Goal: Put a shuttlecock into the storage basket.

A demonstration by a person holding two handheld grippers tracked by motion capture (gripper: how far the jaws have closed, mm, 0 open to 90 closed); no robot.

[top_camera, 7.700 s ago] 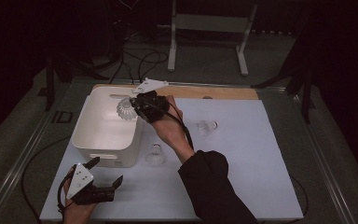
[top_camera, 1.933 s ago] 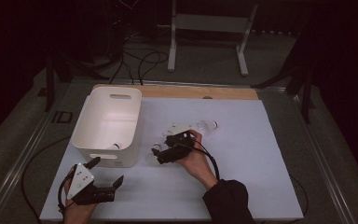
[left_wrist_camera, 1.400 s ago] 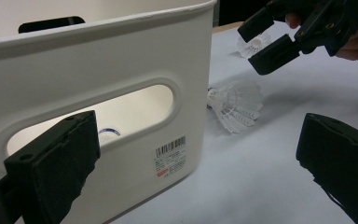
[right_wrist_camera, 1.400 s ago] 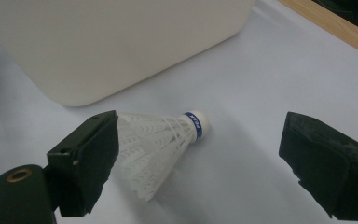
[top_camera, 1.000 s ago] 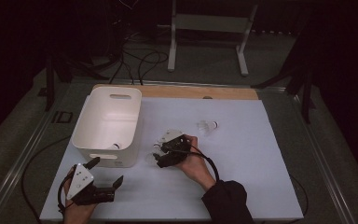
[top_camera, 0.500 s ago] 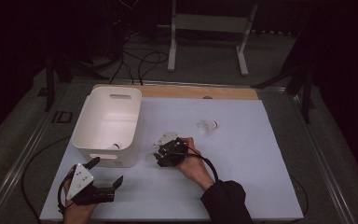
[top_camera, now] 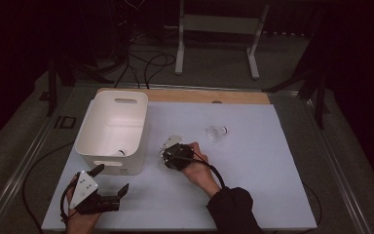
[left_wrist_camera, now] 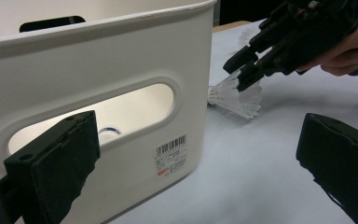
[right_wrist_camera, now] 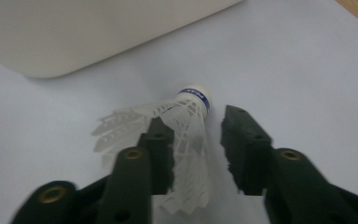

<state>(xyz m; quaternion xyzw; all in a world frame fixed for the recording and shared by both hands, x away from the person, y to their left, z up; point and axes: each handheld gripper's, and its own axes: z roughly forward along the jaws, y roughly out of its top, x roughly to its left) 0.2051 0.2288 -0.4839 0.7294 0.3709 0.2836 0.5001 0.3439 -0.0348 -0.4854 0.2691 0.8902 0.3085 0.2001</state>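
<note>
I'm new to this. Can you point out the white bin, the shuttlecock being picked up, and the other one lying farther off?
white bin [top_camera: 137, 113], high view, right rim.
shuttlecock [right_wrist_camera: 193, 95], right gripper view, cork tip.
other shuttlecock [top_camera: 216, 131], high view, skirt.

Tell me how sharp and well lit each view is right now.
High view: dim, dark surroundings, the far shuttlecock a faint pale smear. Left gripper view: bright and crisp on the tub, its near jaws soft. Right gripper view: shuttlecock fairly sharp, jaws blurred at the bottom edge.

white bin [top_camera: 111, 130] walling the left, open mat [top_camera: 272, 161] to the right
</note>
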